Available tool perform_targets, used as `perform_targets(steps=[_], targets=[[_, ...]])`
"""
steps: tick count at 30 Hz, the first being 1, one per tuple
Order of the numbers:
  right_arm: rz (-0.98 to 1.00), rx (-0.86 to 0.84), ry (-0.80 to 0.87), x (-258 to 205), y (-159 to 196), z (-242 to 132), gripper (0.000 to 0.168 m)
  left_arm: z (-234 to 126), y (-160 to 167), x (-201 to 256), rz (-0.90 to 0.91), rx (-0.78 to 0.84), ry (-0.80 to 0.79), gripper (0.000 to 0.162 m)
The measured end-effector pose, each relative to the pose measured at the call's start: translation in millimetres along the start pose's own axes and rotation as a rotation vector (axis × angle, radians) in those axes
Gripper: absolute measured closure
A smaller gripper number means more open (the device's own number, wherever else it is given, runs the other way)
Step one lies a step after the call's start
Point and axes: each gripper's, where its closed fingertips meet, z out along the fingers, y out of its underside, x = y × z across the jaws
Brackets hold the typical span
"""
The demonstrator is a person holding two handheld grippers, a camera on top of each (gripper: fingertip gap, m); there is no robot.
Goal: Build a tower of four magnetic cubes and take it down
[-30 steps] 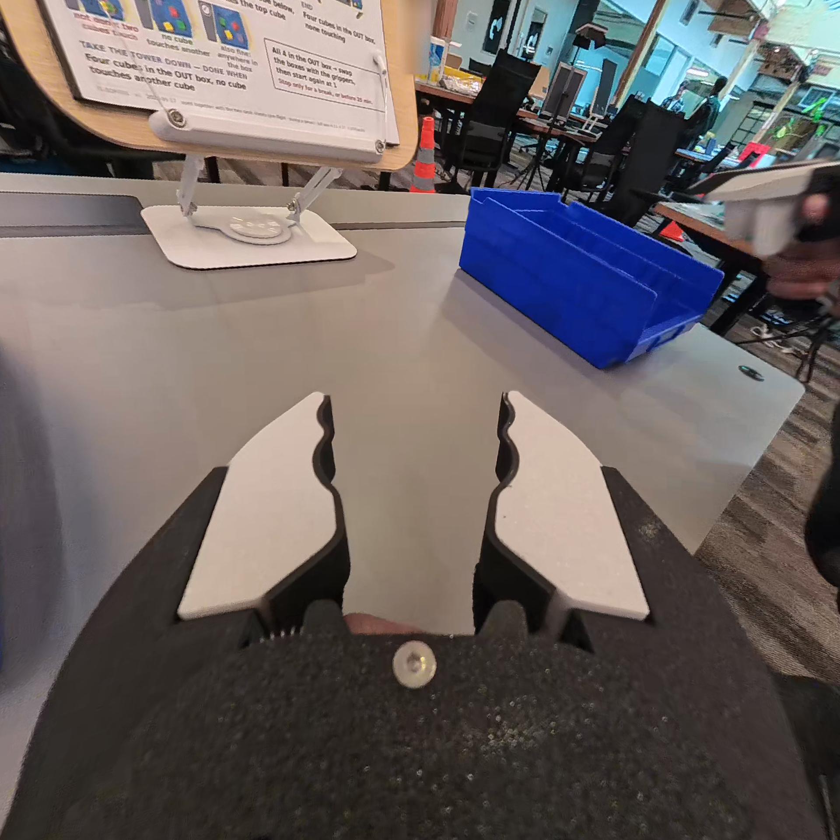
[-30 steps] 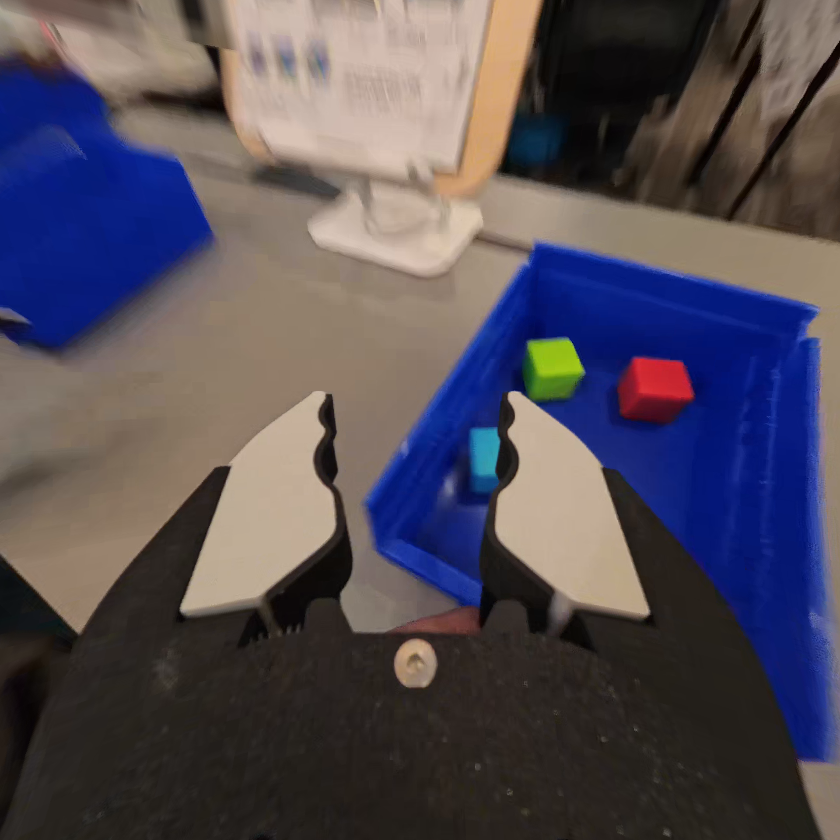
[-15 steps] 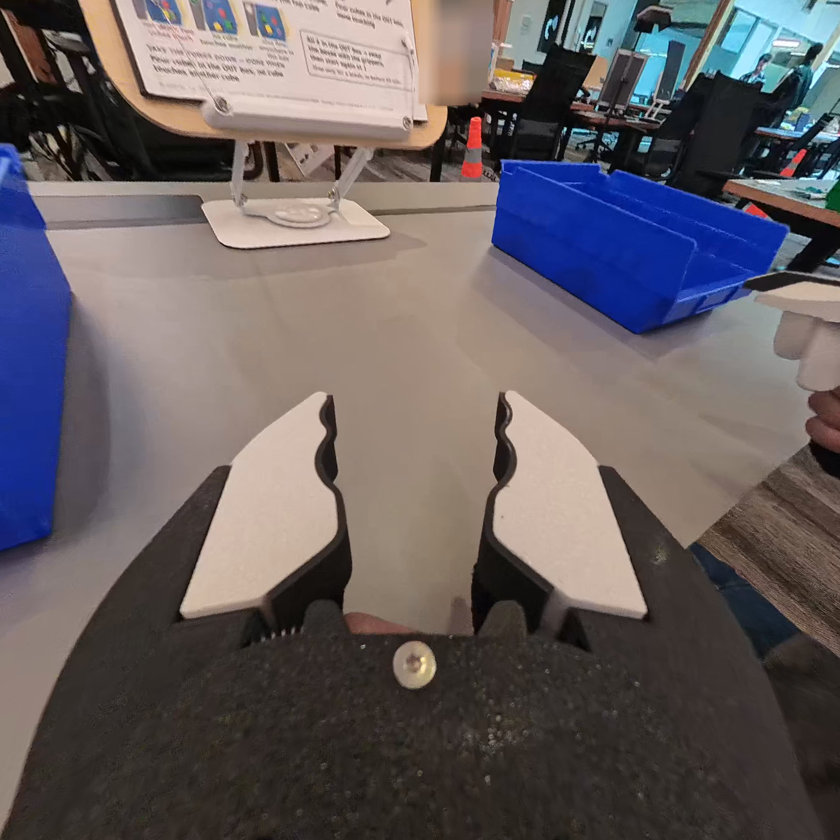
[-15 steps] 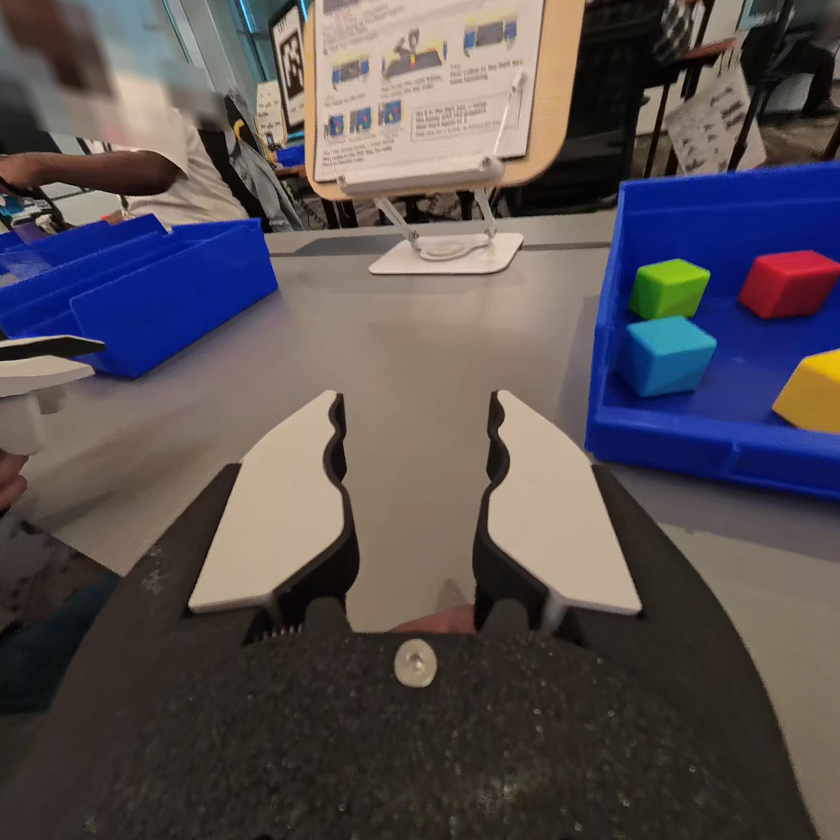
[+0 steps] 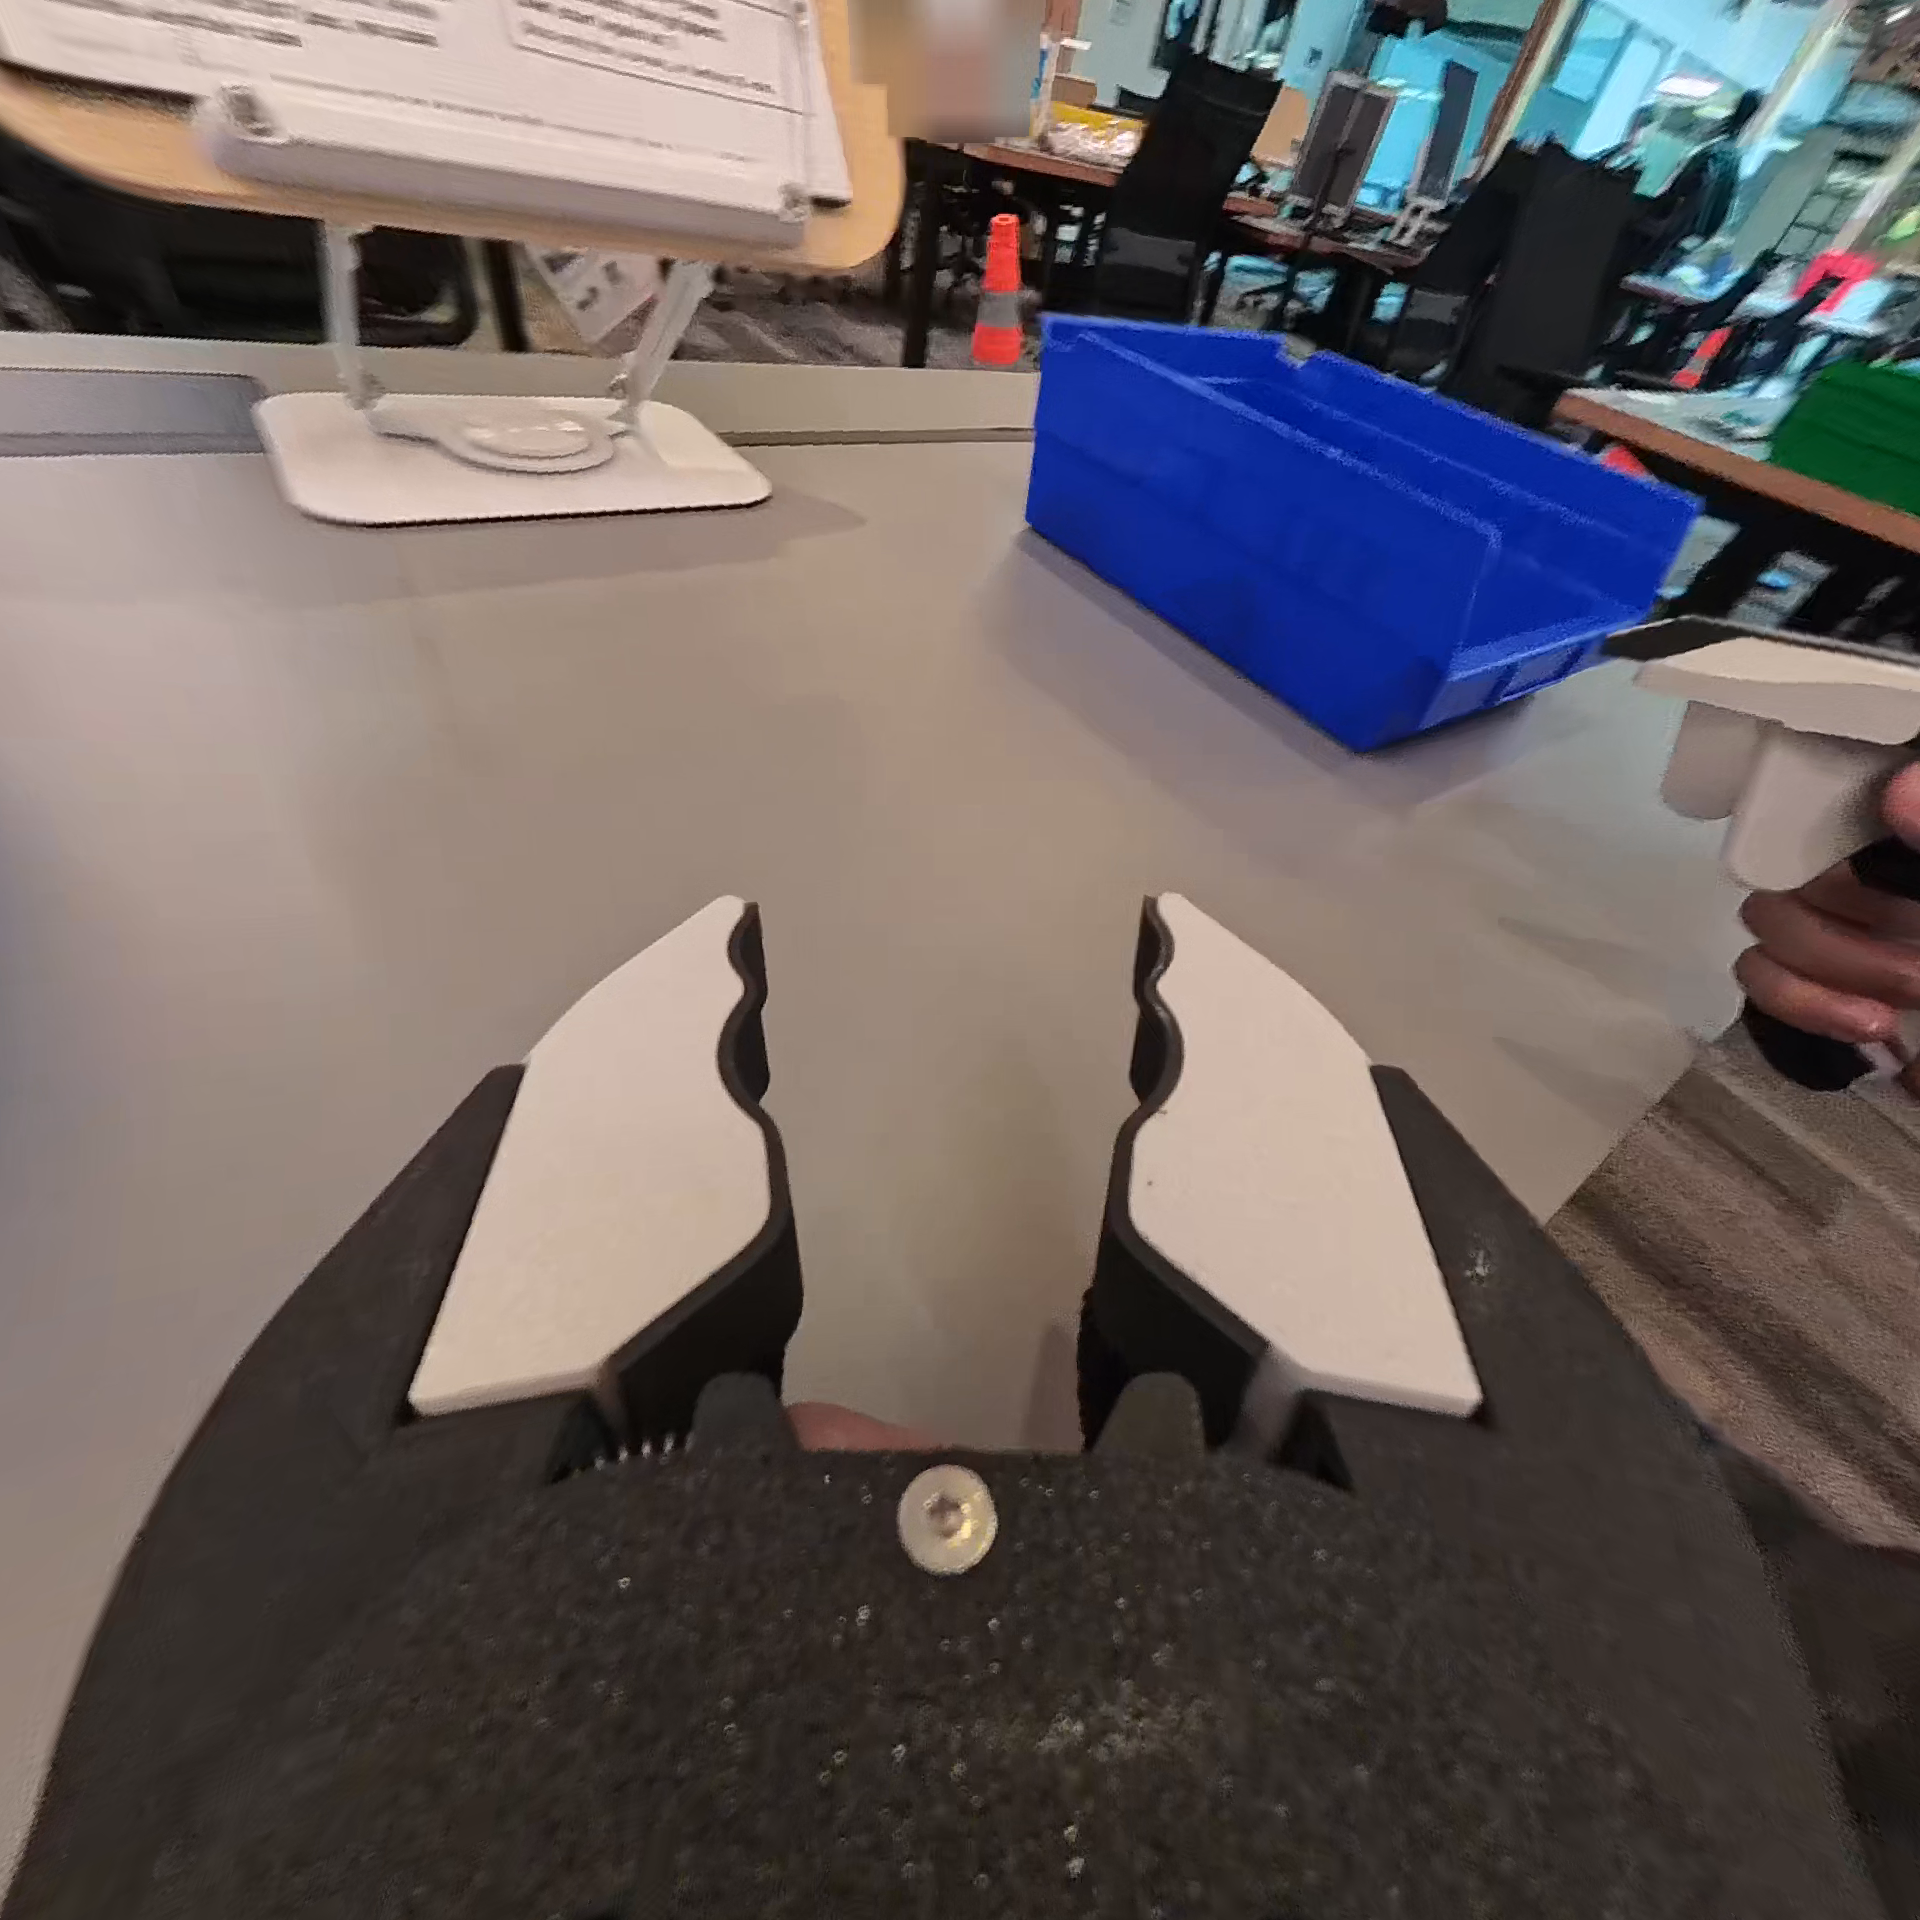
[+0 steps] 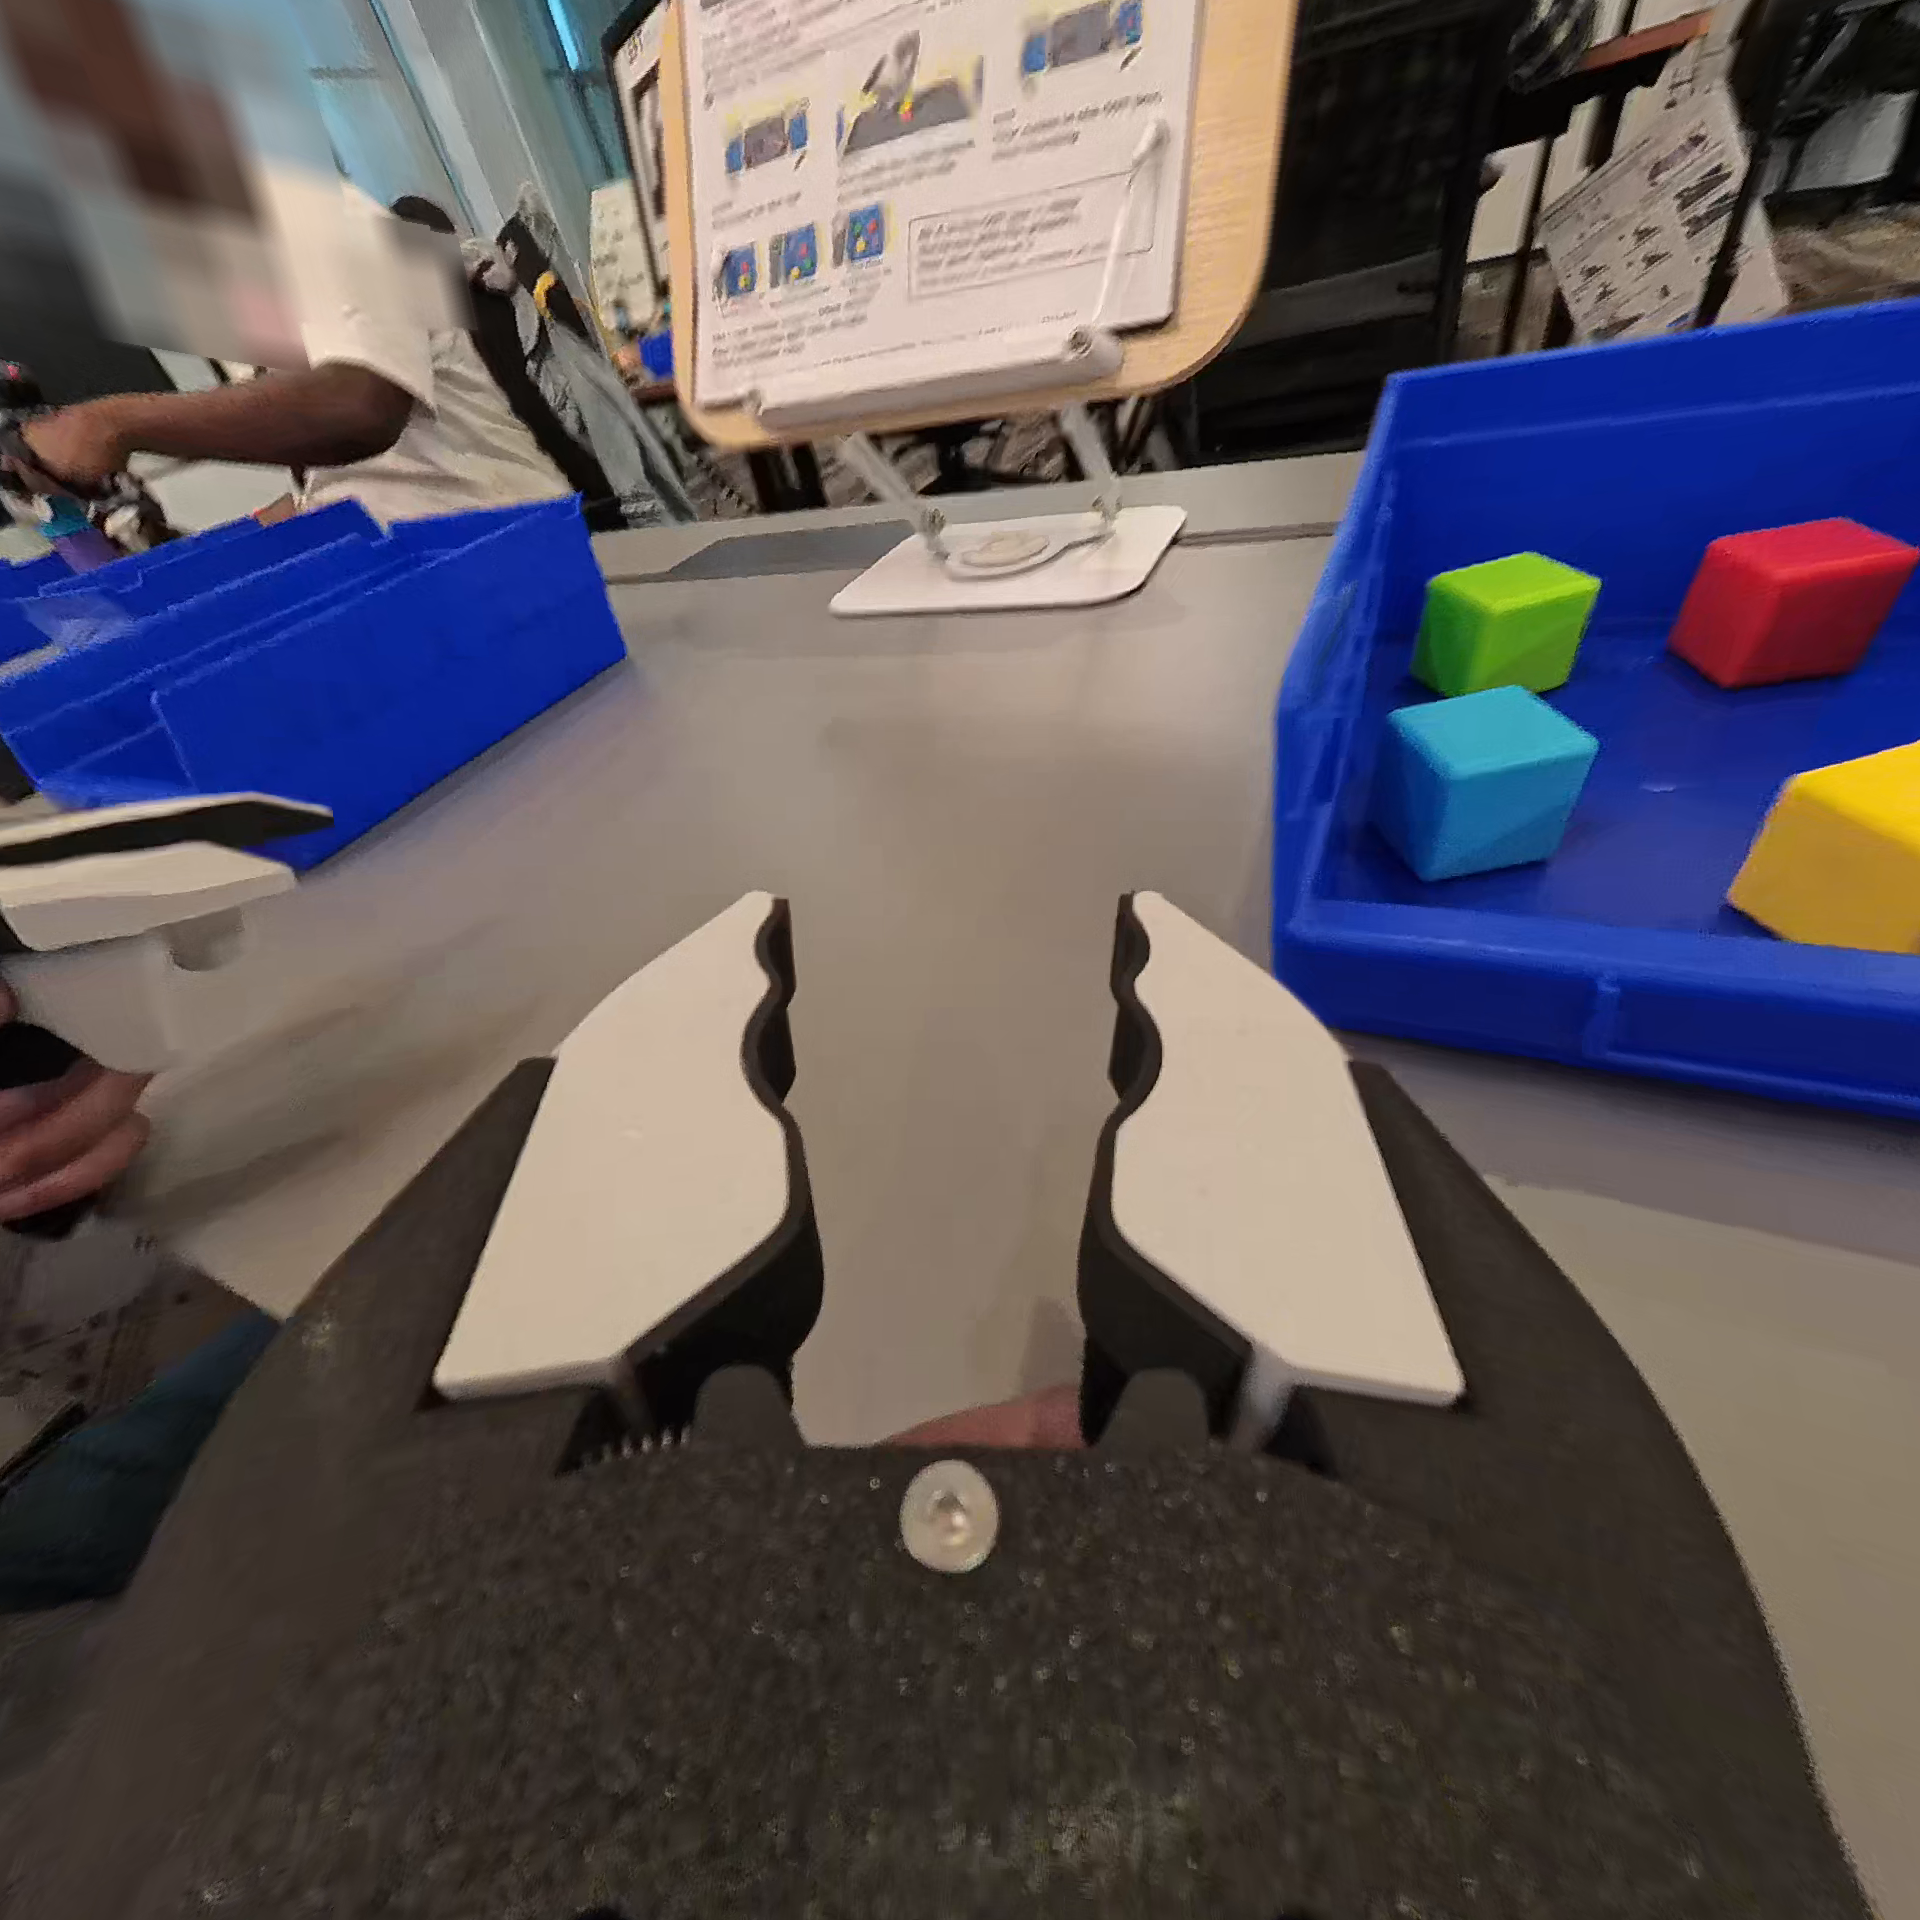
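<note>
Grey counter (image 5: 623, 727) shows between the spread-apart jaws of the empty left gripper (image 5: 948, 914) and right gripper (image 6: 951, 909); four cubes — green (image 6: 1507, 621), red (image 6: 1792, 597), cyan (image 6: 1486, 779), yellow (image 6: 1844, 857) — lie apart in the blue bin (image 6: 1558, 997).

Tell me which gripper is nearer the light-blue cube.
Right. The right gripper hovers over the table beside the bin holding the light-blue cube; the left gripper sits far across the table, opposite.

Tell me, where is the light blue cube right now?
In the right wrist view, the light blue cube sits inside the blue bin on the right, just in front of the green cube and left of the yellow cube.
</note>
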Motion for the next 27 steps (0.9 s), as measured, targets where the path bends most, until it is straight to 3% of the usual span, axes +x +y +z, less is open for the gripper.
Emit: perform_targets(steps=[3,10,13,17,20,24,27], targets=[[0.043,0.078,0.068,27.7,-17.0,-13.1,0.109,37.8,-13.2,37.2,-0.025,-0.017,0.090,0.091],[0.145,0.163,0.353,124.2,-26.0,-60.8,0.110,158.4,-32.3,164.7,0.097,-0.048,0.188,0.088],[0.135,0.133,0.395,138.9,-19.8,-68.6,0.108,203.5,-30.9,193.7,0.195,-0.047,0.120,0.090],[0.132,0.104,0.412,144.5,-12.8,-70.0,0.107,241.2,-21.2,188.8,0.191,-0.091,0.002,0.096],[0.106,0.054,0.463,155.7,-5.1,-68.6,0.110,247.6,-22.8,168.5,0.083,-0.093,-0.023,0.097],[0.073,-0.077,0.551,184.7,2.2,-52.8,0.118,242.5,-27.4,140.9,0.001,-0.066,-0.069,0.139],[0.076,0.001,0.547,191.9,-15.4,-32.1,0.121,241.9,-36.5,132.6,-0.026,-0.028,-0.080,0.151]])
